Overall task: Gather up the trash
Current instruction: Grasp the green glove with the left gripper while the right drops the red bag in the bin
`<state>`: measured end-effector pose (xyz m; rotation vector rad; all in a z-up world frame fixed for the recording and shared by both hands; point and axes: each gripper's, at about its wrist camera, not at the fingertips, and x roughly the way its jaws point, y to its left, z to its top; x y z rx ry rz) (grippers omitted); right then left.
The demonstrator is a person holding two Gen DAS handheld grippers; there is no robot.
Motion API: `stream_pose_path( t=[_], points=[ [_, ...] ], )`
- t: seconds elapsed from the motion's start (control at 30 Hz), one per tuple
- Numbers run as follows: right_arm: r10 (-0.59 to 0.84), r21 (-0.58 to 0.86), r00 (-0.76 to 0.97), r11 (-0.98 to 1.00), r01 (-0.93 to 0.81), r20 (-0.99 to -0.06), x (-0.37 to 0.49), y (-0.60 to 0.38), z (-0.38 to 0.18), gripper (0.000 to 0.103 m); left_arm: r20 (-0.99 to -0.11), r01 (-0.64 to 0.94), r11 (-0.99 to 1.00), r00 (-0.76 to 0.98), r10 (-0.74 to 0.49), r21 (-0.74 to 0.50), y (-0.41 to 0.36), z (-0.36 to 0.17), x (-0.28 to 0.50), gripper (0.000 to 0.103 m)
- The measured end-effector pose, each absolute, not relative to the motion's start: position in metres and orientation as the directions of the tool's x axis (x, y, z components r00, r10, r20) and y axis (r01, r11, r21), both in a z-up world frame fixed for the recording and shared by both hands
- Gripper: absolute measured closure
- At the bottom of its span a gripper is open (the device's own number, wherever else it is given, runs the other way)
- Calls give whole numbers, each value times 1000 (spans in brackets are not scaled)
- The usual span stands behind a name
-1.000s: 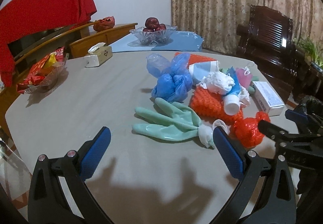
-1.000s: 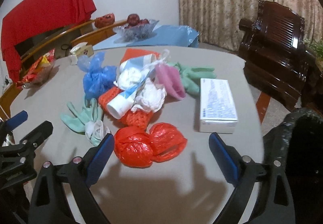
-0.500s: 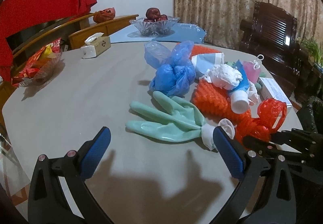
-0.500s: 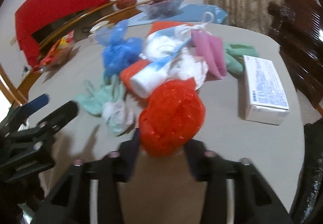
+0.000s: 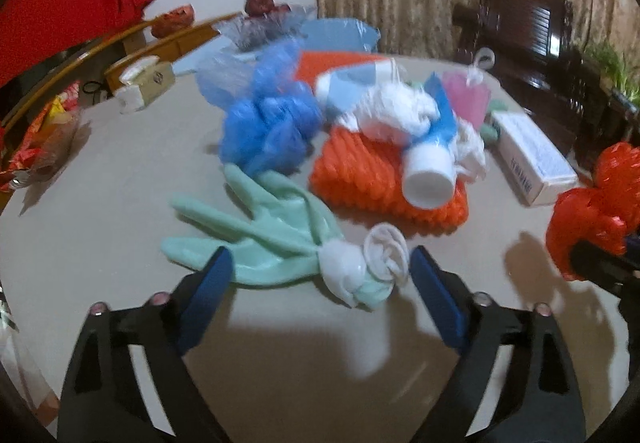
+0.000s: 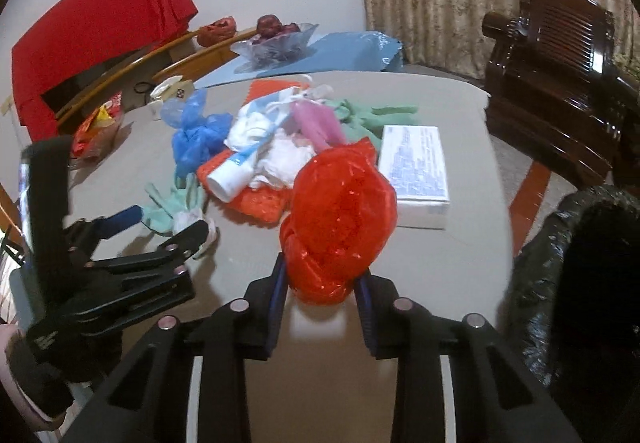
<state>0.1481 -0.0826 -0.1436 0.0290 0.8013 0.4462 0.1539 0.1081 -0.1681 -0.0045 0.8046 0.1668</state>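
My right gripper (image 6: 320, 283) is shut on a crumpled red plastic bag (image 6: 340, 211) and holds it above the table; the bag also shows at the right edge of the left wrist view (image 5: 588, 211). My left gripper (image 5: 316, 283) is open, its blue pads either side of the white cuff of a mint green rubber glove (image 5: 272, 235). Behind lie a blue plastic bag (image 5: 272, 127), an orange net (image 5: 372, 179), a white-capped tube (image 5: 428, 179), white tissue (image 5: 400, 111) and a white box (image 5: 532, 159). A black bin bag (image 6: 580, 283) stands open at the right.
A tissue box (image 5: 144, 83), a snack bowl (image 5: 36, 151) and a glass fruit bowl (image 6: 276, 39) stand at the far side of the grey table (image 5: 120, 183). A dark wooden chair (image 6: 560, 75) is beyond the table's right edge.
My right gripper has shut on the red bag and lifted it off the table. My left gripper has moved forward to the green glove.
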Motion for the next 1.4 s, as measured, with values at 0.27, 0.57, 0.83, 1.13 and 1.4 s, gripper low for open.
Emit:
stream_pose_path(
  t=[0.27, 0.57, 0.83, 1.13, 1.4],
  points=[
    [417, 205, 610, 899, -387, -674, 144, -83, -139, 71, -748, -113, 993, 661, 61, -18, 110, -176, 154, 50],
    [430, 212, 648, 897, -388, -628, 131, -95, -117, 71, -707, -125, 987, 707, 17, -101, 129, -141, 118, 67],
    [403, 192, 715, 912, -361, -571, 111, -122, -87, 71, -630, 2, 990, 771, -93, -143, 96, -89, 87, 68],
    [281, 177, 789, 959, -220, -547, 88, -192, -71, 71, -572, 227, 960, 772, -278, -161, 15, -60, 85, 68],
    [109, 168, 807, 986, -13, -580, 63, -280, -87, 71, -573, 432, 884, 684, -452, -181, -76, -65, 101, 68]
  ],
)
